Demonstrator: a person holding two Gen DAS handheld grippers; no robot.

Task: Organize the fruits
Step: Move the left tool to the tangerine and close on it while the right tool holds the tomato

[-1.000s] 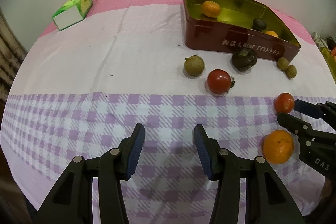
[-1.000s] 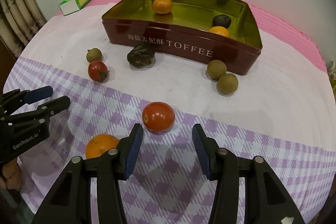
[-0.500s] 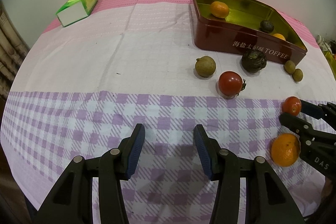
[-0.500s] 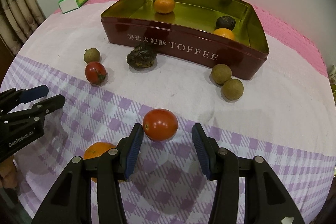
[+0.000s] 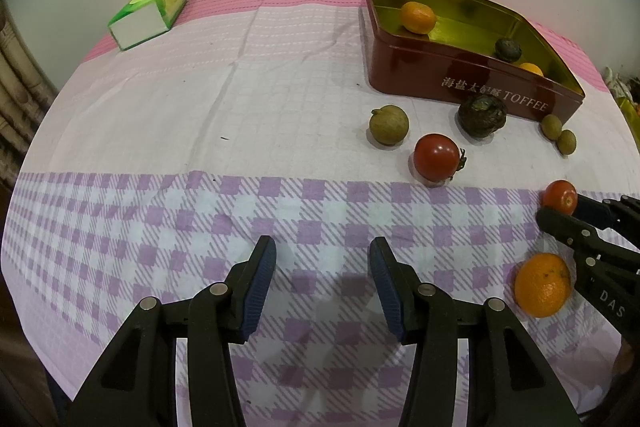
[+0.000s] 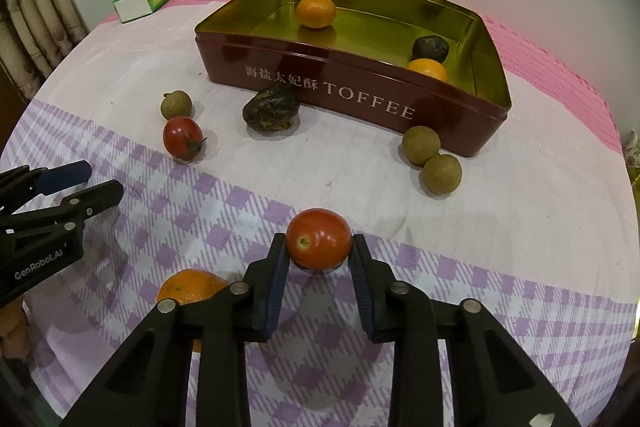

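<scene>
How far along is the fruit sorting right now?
Early on. Done: two oranges and one dark fruit lie in the toffee tin. In hand: the right tool is closed on a tomato. Left: another tomato, an orange, three longans and a dark fruit on the cloth.

Glossy red tomato sits upright between hand-held gripper pads.

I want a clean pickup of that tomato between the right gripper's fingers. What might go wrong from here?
The tomato sits at the very tips of the right gripper, so it may squirt forward when lifted. Squeezing harder may bruise it. The orange lies close beside the gripper's left finger and might get nudged.
</scene>
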